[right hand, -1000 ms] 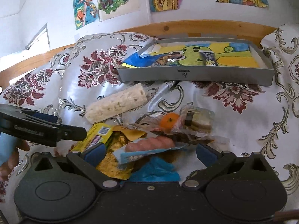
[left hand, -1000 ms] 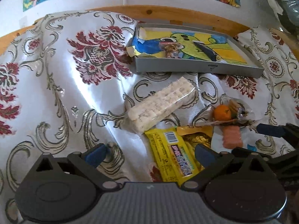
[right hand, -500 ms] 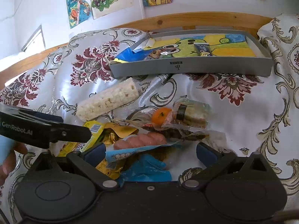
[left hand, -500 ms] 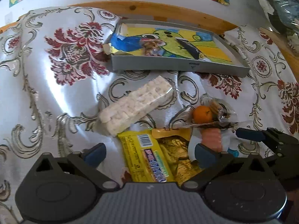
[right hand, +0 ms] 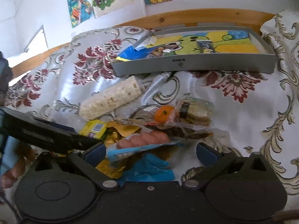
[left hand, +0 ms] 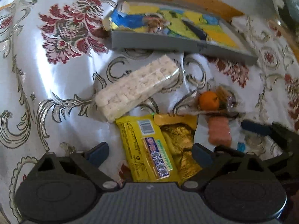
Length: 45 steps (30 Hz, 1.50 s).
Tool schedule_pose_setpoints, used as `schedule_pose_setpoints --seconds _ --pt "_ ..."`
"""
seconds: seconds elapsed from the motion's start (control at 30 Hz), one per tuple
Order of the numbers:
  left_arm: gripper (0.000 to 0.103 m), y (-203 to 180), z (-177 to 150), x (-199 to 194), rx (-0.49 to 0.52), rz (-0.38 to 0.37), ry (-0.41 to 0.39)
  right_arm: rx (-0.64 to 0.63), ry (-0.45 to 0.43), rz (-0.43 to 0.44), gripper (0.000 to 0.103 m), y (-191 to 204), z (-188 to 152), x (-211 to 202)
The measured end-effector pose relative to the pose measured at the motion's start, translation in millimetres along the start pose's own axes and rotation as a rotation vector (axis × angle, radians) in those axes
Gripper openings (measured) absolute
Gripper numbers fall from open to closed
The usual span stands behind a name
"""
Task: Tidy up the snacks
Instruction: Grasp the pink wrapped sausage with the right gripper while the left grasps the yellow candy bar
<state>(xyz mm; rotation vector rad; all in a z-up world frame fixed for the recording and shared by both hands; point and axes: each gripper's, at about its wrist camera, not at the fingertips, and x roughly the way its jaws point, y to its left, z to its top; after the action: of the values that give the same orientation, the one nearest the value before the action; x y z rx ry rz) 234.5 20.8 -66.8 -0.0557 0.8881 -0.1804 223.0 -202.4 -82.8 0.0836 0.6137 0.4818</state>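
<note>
A pile of snacks lies on a floral cloth. My left gripper (left hand: 149,152) is open, its fingers on either side of a yellow bar wrapper (left hand: 147,147) and a gold packet (left hand: 179,140). My right gripper (right hand: 150,152) is open over a pink sausage-like snack (right hand: 143,139) in a blue-edged wrapper and a blue wrapper (right hand: 149,169). A white puffed-rice block (left hand: 136,86) (right hand: 110,98) lies further out. A clear bag with an orange (right hand: 164,113) and biscuits sits beside it. The grey tray (right hand: 194,66) (left hand: 168,43) at the back holds a few packets.
A wooden rail (right hand: 196,16) and a white wall with drawings (right hand: 80,3) stand behind the tray. The left gripper's black body (right hand: 46,136) crosses the right wrist view at lower left, with a hand (right hand: 16,168) below it. The cloth (left hand: 56,78) is wrinkled.
Both grippers have moved forward and lower over the snack pile. The left one has shifted right, so the yellow bar now lies between its fingers. No snack has been picked up.
</note>
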Motion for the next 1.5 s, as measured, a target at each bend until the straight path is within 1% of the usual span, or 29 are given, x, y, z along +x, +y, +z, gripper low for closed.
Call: schedule_pose_setpoints --seconds 0.03,0.1,0.17,0.2,0.3,0.37,0.4,0.47,0.53,0.57,0.6,0.67,0.77,0.93,1.0,1.07,1.2,1.23,1.27,1.3,1.33,1.37,1.4,1.43,1.47,1.5 --pt "0.094 -1 1 3 0.017 0.006 0.017 0.006 0.001 0.011 0.102 -1 2 -1" --pt "0.094 -1 1 4 0.031 0.002 0.023 0.032 0.003 0.041 0.102 -6 6 -4" --pt "0.094 -2 1 5 0.032 -0.003 0.028 0.077 0.008 0.076 0.096 -12 10 -6" --pt "0.094 -2 2 6 0.031 -0.007 0.031 0.106 0.017 0.095 0.095 -15 12 -7" --pt "0.087 0 3 8 0.035 -0.019 0.034 0.157 0.035 0.132 0.089 -20 15 -10" --pt "0.081 1 3 7 0.039 -0.03 0.033 0.173 0.052 0.149 0.077 -22 16 -11" --pt "0.079 2 3 7 0.041 -0.036 0.032 0.183 0.061 0.159 0.073 -22 17 -11" --pt "0.07 5 2 6 0.039 -0.056 0.031 0.193 0.078 0.172 0.065 -22 18 -12" --pt "0.067 7 1 5 0.022 -0.071 0.031 0.188 0.093 0.178 0.059 -20 17 -10" --pt "0.062 8 1 5 0.02 -0.069 0.031 0.184 0.097 0.174 0.059 -20 17 -9" --pt "0.059 9 1 6 0.019 -0.06 0.033 0.179 0.101 0.17 0.059 -18 17 -8" --pt "0.058 14 2 7 0.005 -0.071 0.037 0.178 0.114 0.172 0.06 -18 19 -3" --pt "0.058 16 3 8 -0.012 -0.077 0.04 0.203 0.126 0.187 0.063 -19 24 5" --pt "0.059 18 3 10 -0.021 -0.087 0.042 0.29 0.126 0.212 0.067 -27 29 19" --pt "0.06 19 4 11 -0.021 -0.092 0.045 0.346 0.133 0.22 0.068 -31 30 23" --pt "0.061 19 3 11 -0.014 -0.096 0.046 0.429 0.137 0.234 0.073 -37 30 28" --pt "0.065 19 4 12 -0.008 -0.106 0.051 0.485 0.137 0.218 0.072 -39 30 33" --pt "0.066 19 5 13 -0.005 -0.106 0.053 0.492 0.135 0.208 0.069 -39 30 34" --pt "0.067 18 5 14 -0.005 -0.106 0.056 0.495 0.136 0.193 0.06 -38 29 35" --pt "0.067 17 6 14 -0.007 -0.106 0.058 0.492 0.137 0.174 0.056 -37 28 36" --pt "0.067 17 6 14 -0.008 -0.104 0.059 0.491 0.135 0.152 0.046 -37 27 36" --pt "0.067 16 6 14 -0.007 -0.103 0.059 0.495 0.135 0.135 0.041 -38 25 35" --pt "0.067 16 6 14 -0.004 -0.1 0.06 0.509 0.133 0.136 0.039 -39 24 35" --pt "0.065 16 6 14 -0.003 -0.098 0.06 0.53 0.133 0.135 0.031 -41 22 34" --pt "0.061 15 6 14 0.0 -0.092 0.062 0.545 0.134 0.138 0.031 -43 21 34" --pt "0.059 16 6 13 0.0 -0.083 0.064 0.55 0.133 0.142 0.031 -43 20 33"
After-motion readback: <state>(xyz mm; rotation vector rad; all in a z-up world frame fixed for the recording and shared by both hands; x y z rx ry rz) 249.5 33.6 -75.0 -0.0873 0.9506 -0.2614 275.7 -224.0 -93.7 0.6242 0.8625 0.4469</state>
